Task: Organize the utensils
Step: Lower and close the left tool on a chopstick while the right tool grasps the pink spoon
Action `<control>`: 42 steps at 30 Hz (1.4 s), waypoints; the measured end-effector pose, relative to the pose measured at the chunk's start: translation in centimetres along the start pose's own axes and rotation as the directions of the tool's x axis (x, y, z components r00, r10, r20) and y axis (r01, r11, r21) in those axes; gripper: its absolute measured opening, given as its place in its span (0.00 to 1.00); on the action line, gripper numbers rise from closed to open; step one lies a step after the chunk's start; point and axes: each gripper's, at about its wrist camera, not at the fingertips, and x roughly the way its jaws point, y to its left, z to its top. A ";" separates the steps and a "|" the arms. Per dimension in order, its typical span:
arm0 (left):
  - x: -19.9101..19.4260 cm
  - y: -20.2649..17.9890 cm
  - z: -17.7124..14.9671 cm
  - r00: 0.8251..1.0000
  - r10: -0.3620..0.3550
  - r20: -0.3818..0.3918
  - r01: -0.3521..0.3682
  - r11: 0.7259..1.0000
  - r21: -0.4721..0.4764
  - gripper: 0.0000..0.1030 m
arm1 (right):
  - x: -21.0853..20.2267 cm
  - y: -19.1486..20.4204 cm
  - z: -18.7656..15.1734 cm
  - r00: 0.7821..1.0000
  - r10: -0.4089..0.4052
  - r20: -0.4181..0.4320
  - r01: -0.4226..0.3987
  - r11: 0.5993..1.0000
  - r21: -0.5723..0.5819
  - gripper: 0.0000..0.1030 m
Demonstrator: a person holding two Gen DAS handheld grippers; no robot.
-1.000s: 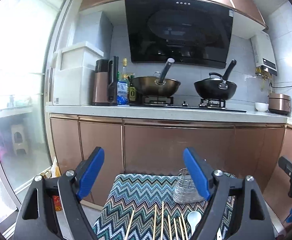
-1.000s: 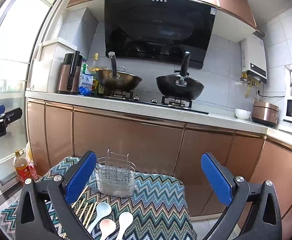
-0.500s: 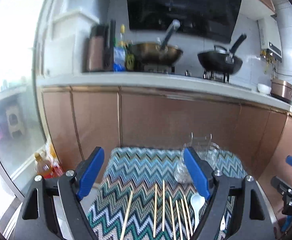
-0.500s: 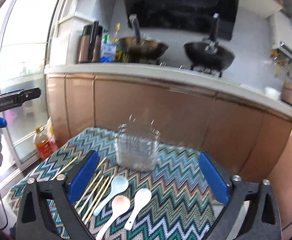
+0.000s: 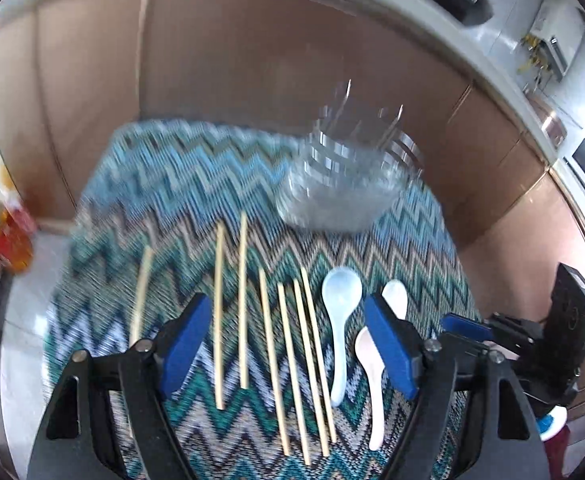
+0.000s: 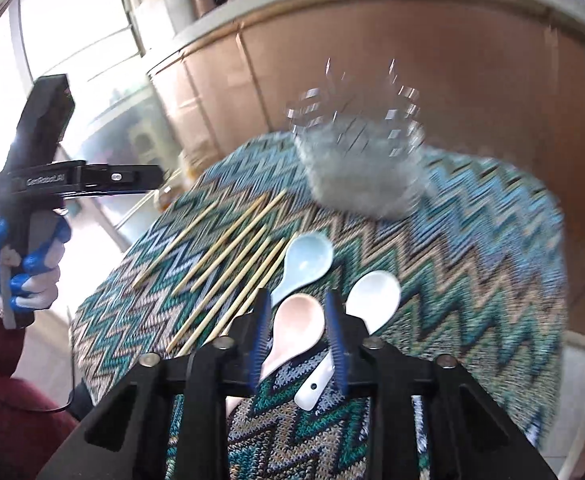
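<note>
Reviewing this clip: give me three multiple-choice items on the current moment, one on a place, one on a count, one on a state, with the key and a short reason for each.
1. Where does the wire utensil holder stand on the zigzag cloth?
A. beyond the spoons, toward the cabinets
B. between the chopsticks and the spoons
C. on the floor

2. How many spoons lie on the cloth?
A. one
B. three
C. five

3. What lies between the right gripper fingers?
A. a chopstick
B. nothing
C. the pink spoon

Key:
1 A, the holder sits at the far end of the cloth, past every utensil.
2 B, the pink spoon, the blue spoon and the white spoon lie side by side.
3 C, the right wrist view shows the pink bowl framed by the two closing blue pads; whether they touch it is unclear.
</note>
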 end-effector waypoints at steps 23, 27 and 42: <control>13.5 -0.4 2.5 0.908 0.026 -0.417 -0.056 0.997 -0.060 0.21 | 6.8 -3.9 1.4 0.960 0.192 -0.205 -0.205 0.978 -0.043 0.19; 14.7 -1.2 2.5 0.904 0.030 -0.427 -0.061 0.996 -0.059 0.19 | 7.4 -4.0 1.5 0.955 0.195 -0.223 -0.213 0.975 -0.057 0.19; 15.3 -0.5 2.8 0.900 0.031 -0.434 -0.061 0.997 -0.055 0.14 | 8.8 -3.2 2.0 0.933 0.197 -0.300 -0.246 0.959 -0.138 0.14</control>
